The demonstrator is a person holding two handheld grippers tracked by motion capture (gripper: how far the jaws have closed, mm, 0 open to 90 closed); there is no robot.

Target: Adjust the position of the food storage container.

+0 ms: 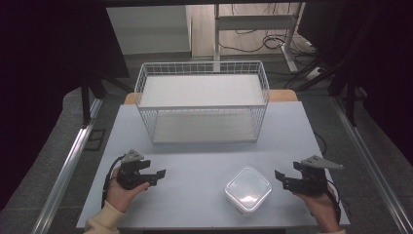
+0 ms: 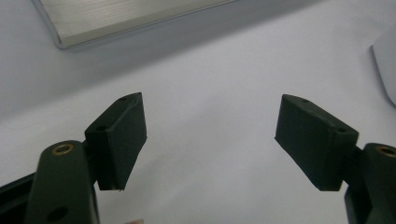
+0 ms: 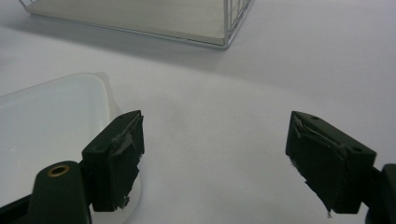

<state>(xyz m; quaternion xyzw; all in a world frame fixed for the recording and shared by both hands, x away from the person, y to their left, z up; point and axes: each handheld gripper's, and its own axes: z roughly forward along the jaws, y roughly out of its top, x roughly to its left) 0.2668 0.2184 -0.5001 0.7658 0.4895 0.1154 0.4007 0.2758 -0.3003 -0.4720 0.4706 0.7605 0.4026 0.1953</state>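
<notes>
White plastic: you have one lidded container [image 1: 247,189] on the table [image 1: 195,161], lid on, contents not discernible through it. One white wire basket [image 1: 202,100] stands at the far side with nothing in it, well apart from the container. You hold two grippers. Your left gripper [image 1: 158,176] sits left of the container, clear of it, jaws spread wide with nothing between them. Your right gripper [image 1: 281,179] is just beside the container's right edge, jaws likewise apart, holding nothing.
</notes>
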